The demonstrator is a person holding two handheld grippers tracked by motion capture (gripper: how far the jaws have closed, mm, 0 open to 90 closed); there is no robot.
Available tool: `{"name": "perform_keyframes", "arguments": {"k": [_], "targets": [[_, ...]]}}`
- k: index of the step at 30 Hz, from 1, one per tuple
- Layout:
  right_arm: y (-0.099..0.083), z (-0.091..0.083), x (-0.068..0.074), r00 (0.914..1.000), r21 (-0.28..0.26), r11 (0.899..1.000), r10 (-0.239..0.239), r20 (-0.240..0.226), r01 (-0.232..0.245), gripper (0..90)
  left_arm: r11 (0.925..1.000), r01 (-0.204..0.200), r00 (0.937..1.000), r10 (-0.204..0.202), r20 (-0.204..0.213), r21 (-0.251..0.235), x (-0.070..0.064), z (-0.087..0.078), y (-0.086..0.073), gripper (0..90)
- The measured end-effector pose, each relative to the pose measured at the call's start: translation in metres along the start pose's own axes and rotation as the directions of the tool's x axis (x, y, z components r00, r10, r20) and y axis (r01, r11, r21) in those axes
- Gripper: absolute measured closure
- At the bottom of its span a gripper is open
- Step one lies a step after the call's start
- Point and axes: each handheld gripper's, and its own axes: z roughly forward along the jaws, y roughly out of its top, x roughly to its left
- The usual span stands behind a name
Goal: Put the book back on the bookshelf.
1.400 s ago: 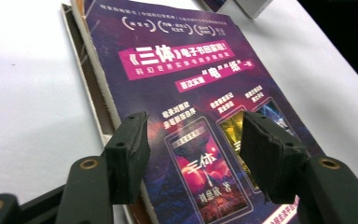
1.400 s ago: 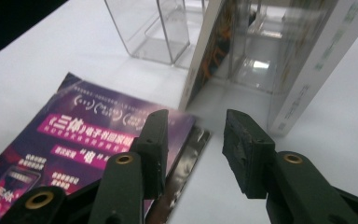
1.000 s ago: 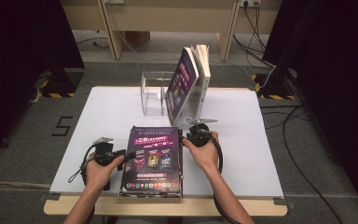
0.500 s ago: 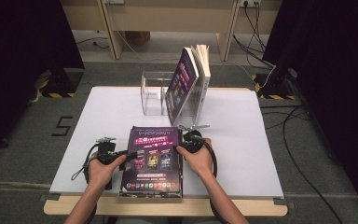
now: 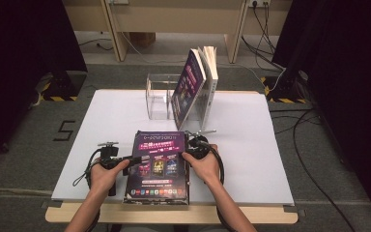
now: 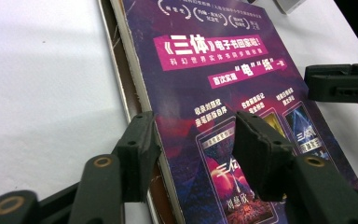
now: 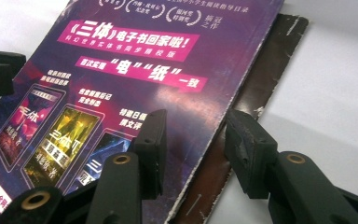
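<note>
Purple-covered book (image 5: 157,164) lies flat at the near edge of the white worktop (image 5: 251,159), cover up, on top of a second book whose worn brown cover (image 7: 242,140) sticks out along its side. Cover carries a pink banner with Chinese characters and three small panels below it.

Left gripper (image 6: 193,158): jaws parted, straddling the left edge of the book; one jaw over the cover, the other outside on the worktop side. Not clamped on anything.

Right gripper (image 7: 193,147): jaws likewise apart, straddling the right edge; one jaw over the purple cover, the other over the brown strip.

Each hand holds its gripper at a side of the book: left hand (image 5: 104,174), right hand (image 5: 204,166).

Farther back, mid-worktop: a clear acrylic book stand (image 5: 159,96) with two books (image 5: 198,82) leaning upright in it, well apart from the flat one.
</note>
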Motion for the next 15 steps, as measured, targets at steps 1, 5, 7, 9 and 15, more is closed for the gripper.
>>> {"name": "perform_keyframes", "arguments": {"k": [1, 5, 7, 9, 15], "targets": [[-0.0001, 0.0004, 0.0004, 1.0, -0.001, 1.0, -0.001, -0.002, 0.001, 59.1, 1.0, -0.004, 1.0, 0.004, -0.002, 0.0, -0.0004, 0.0001, 0.0001, 49.0], [-0.0001, 0.0005, 0.0025, 0.9999, 0.001, 1.0, -0.009, 0.014, 0.009, 59.5, 1.0, 0.003, 1.0, -0.003, -0.004, 0.009, -0.0012, 0.0013, 0.0001, 53.5], [0.0001, 0.0, 0.0016, 0.9998, 0.006, 1.0, -0.004, 0.017, 0.004, 61.9, 0.9998, -0.009, 0.9998, 0.01, -0.019, 0.015, -0.0026, 0.0017, 0.0001, 56.3], [0.0002, -0.0008, 0.0007, 0.9996, 0.009, 1.0, -0.006, 0.027, 0.006, 63.6, 0.9997, -0.018, 0.9996, 0.018, -0.021, 0.019, -0.0033, 0.002, 0.0002, 59.9], [-0.0028, -0.0047, 0.0016, 0.9984, 0.021, 1.0, -0.01, 0.055, 0.008, 67.3, 0.9993, -0.025, 0.9992, 0.026, -0.03, 0.029, -0.0034, 0.0028, -0.0009, 68.9]]}}
